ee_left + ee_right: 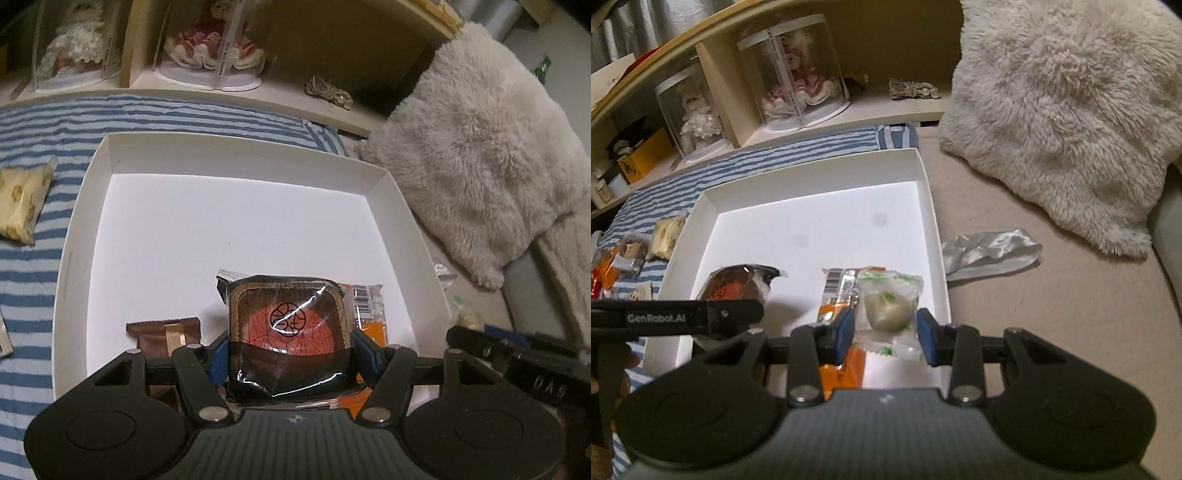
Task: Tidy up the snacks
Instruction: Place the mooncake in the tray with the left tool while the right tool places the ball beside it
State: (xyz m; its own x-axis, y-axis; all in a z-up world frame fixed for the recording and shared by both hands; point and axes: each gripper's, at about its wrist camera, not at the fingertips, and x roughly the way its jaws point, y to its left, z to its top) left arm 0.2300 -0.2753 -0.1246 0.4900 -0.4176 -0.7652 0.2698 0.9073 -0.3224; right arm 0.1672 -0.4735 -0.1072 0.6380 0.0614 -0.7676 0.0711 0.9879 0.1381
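Bedroom: striped bedsheet (33,266), fluffy pillow (480,155)

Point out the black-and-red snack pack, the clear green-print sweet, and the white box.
black-and-red snack pack (290,323), left wrist view, on its red centre.
clear green-print sweet (888,308), right wrist view, on the pale sweet inside.
white box (236,155), left wrist view, on its far wall.

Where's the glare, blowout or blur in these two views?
Left wrist: glare streaks on the dark mooncake wrapper; white box floor nearly blown out. Right wrist: box floor overexposed, clear-wrapped snack soft; shelf edge bends from fisheye in both.
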